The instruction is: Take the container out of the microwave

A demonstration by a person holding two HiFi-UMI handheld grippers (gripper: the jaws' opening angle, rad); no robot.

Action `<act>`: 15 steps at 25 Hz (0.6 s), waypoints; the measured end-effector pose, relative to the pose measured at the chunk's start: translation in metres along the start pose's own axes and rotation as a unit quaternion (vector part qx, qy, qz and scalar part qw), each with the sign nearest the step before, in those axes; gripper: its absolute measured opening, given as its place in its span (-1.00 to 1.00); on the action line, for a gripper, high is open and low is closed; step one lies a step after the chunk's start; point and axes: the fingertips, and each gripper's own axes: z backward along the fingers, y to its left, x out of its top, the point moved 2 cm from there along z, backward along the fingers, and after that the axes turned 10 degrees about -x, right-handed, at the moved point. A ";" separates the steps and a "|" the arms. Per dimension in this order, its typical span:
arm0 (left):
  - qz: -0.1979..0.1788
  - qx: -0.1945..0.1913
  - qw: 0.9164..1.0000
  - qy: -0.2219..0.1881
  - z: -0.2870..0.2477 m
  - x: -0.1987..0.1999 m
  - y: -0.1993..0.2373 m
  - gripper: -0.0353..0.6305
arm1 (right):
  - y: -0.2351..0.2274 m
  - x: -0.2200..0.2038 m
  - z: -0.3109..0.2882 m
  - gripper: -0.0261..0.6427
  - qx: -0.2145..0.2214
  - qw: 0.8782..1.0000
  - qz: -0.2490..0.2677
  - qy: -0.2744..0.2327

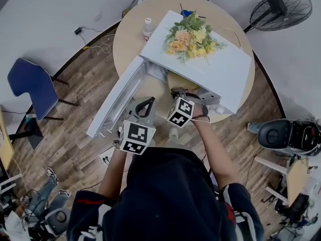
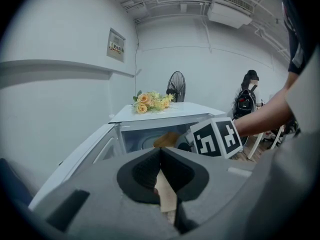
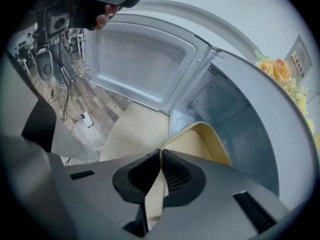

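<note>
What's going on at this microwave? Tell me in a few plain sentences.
A person with a gripper in each hand stands at a microwave on a round table. Its door is open. The right gripper is shut on the rim of a cream container at the opening. The left gripper is shut and empty, held back in front. Flowers lie on top.

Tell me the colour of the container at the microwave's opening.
The container is pale cream-yellow, clearest in the right gripper view.
</note>
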 end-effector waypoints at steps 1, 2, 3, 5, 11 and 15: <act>-0.001 0.000 1.000 0.000 -0.001 0.000 -0.001 -0.86 | 0.002 0.000 0.002 -0.86 0.006 1.000 -0.006 -0.001; -0.001 0.000 1.000 0.000 -0.001 0.001 -0.002 -0.86 | 0.004 0.000 0.005 -0.86 0.011 1.000 -0.010 -0.002; -0.001 0.000 1.000 0.000 -0.001 0.001 -0.002 -0.86 | 0.006 0.001 0.008 -0.86 0.014 1.000 -0.013 -0.003; 0.000 0.001 1.000 0.000 -0.002 0.001 -0.003 -0.86 | 0.009 0.004 0.015 -0.86 0.018 1.000 -0.011 -0.006; 0.001 0.006 1.000 -0.001 -0.001 0.002 -0.003 -0.86 | 0.019 0.010 0.035 -0.86 0.029 0.999 -0.017 -0.016; -0.002 0.006 1.000 -0.007 -0.002 0.004 -0.005 -0.86 | 0.025 0.012 0.045 -0.86 0.031 0.999 -0.006 -0.020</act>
